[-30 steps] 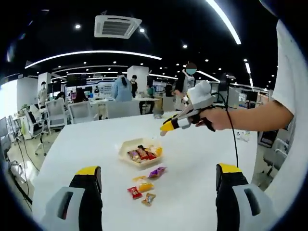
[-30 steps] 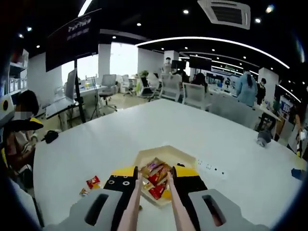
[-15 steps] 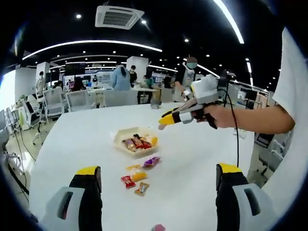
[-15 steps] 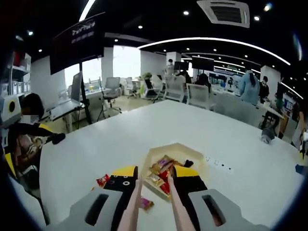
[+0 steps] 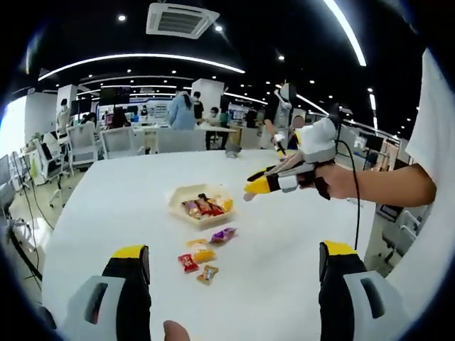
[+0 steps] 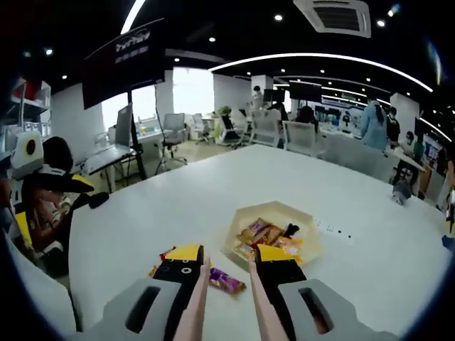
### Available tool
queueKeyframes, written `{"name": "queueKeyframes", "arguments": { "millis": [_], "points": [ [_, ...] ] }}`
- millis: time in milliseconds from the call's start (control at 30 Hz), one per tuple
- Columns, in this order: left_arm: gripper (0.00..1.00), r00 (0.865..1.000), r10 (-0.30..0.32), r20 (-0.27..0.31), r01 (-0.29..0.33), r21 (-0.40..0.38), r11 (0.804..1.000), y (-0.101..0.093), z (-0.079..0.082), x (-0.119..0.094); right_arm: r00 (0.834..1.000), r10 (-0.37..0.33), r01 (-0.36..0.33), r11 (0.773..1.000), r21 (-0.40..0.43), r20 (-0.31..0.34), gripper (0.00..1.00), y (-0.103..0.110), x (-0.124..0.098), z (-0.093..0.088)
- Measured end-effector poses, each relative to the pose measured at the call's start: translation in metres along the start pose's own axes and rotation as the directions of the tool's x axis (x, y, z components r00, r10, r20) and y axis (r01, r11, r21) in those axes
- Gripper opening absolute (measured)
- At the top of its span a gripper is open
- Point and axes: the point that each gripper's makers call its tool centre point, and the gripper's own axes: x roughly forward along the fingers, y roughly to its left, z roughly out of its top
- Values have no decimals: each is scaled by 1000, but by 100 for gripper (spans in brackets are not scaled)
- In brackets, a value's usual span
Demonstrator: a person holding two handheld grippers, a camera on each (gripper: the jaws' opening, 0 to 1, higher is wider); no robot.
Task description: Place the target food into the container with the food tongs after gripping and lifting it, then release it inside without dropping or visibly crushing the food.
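Wrapped candies: four lie loose on the white table (image 5: 128, 206) just beside the hexagonal container (image 5: 179, 201), which holds several more. One purple candy (image 6: 226, 281) lies nearest the container. Right gripper (image 5: 250, 190), hand-held, hovers above the container with its tongs (image 6: 225, 302) slightly parted and empty. Left gripper (image 5: 234, 263) stands wide apart, empty.

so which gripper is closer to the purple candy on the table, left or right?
Right. The right gripper hangs just above the purple candy, which lies between its tong tips beside the container. The left gripper sits well back from it, jaws wide apart.
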Motion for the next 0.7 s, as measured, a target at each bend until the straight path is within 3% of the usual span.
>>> {"name": "queueKeyframes", "arguments": {
  "millis": [67, 167, 200, 233, 333, 367, 433, 500, 533, 567, 600, 667, 700],
  "points": [
    [100, 1000, -6, 11, 6, -28, 1000, -1, 4, -1, 1000, -2, 2, 1000, 18, -2, 28, 3, -2, -4],
    [100, 992, -57, 116, 69, -100, 993, -11, 20, -1, 1000, 9, -9, 1000, 30, 3, 28, 10, -2, -9],
    [100, 983, -56, 173, 78, -120, 990, -10, 27, -3, 1000, 13, -13, 1000, 22, -7, 28, 12, -1, -13],
    [100, 981, -47, 187, 69, -112, 991, -9, 30, -4, 1000, 16, -16, 1000, 14, -21, 28, 14, 0, -16],
    [100, 989, -73, 126, 88, -119, 989, -14, 20, -4, 1000, 23, -22, 1000, 22, -14, 28, 16, -2, -15],
    [100, 991, -56, 120, 69, -109, 992, -11, 20, -4, 1000, 22, -22, 999, 24, -13, 28, 16, -3, -15],
    [100, 990, 2, 144, 4, -44, 999, 0, 22, -6, 1000, 11, -10, 1000, 26, -15, 28, 15, -3, -16],
    [100, 987, -3, 158, 12, -61, 998, -1, 25, -11, 1000, 16, -16, 999, 45, -2, 28, 19, -5, -16],
    [100, 984, 6, 178, 12, -105, 994, 1, 27, -12, 1000, 18, -18, 999, 39, -1, 28, 21, -6, -18],
    [100, 988, 5, 153, 16, -139, 990, 1, 23, -11, 1000, 19, -19, 999, 33, -2, 28, 22, -6, -20],
    [100, 998, 3, 68, 8, -159, 987, 5, 10, -10, 1000, 27, -27, 1000, 4, -13, 28, 24, -7, -25],
    [100, 997, 53, 47, -48, -104, 993, 13, 4, -11, 999, 28, -28, 1000, -9, -18, 28, 26, -9, -29],
    [100, 999, 23, 23, -22, -64, 998, 9, -1, -9, 1000, 21, -21, 1000, -23, -15, 28, 25, -11, -32]
  ]
}}
